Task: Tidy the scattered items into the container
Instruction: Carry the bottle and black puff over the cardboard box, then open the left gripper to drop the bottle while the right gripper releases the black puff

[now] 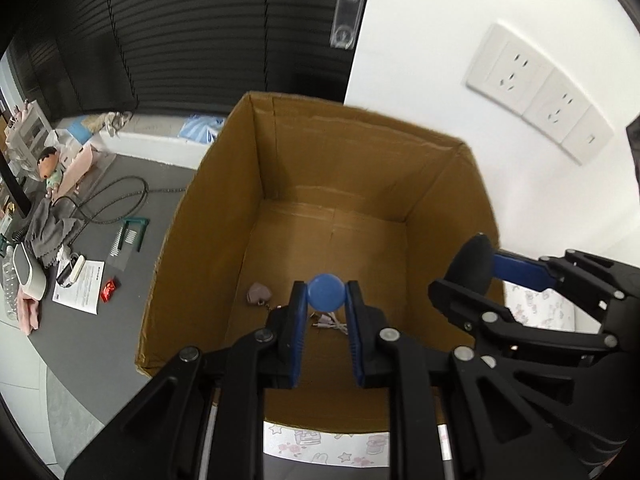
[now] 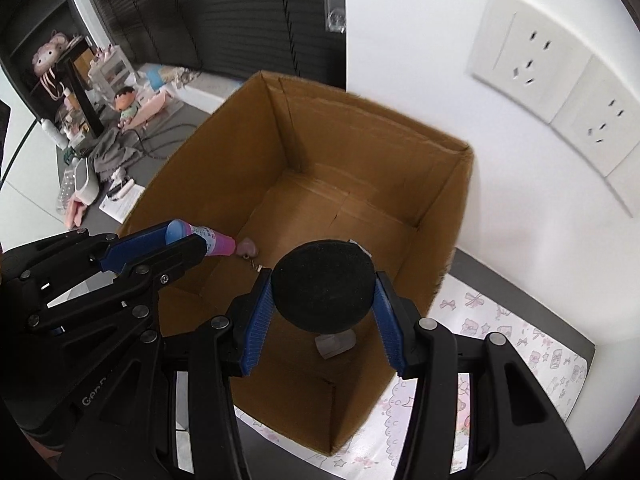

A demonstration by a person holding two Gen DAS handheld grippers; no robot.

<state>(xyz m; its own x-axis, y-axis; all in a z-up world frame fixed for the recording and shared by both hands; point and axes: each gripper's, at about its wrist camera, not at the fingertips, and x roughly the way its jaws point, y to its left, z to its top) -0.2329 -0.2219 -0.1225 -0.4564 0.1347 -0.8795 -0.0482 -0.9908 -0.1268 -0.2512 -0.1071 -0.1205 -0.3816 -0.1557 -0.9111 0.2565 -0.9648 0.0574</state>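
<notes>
An open brown cardboard box (image 1: 320, 160) (image 2: 400, 152) stands against the white wall. My left gripper (image 1: 326, 300) is shut on a blue-capped tube (image 1: 326, 297) above the box; the right wrist view shows its pink body (image 2: 208, 242). My right gripper (image 2: 322, 288) is shut on a black round foam-headed object (image 2: 323, 283) over the box's right side; it also shows in the left wrist view (image 1: 474, 264). A small pinkish item with a chain (image 1: 258, 295) and a thin cable (image 1: 332, 325) lie on the box floor. A white piece (image 2: 335, 345) lies below the black object.
On the grey desk left of the box lie a red packet (image 1: 109, 290), a paper sheet (image 1: 80, 286), a comb (image 1: 128, 236), a black cable (image 1: 116, 200), a grey cloth (image 1: 52, 228) and a doll (image 1: 50, 170). A patterned mat (image 2: 520, 344) lies under the box. Wall sockets (image 1: 540, 92) are behind.
</notes>
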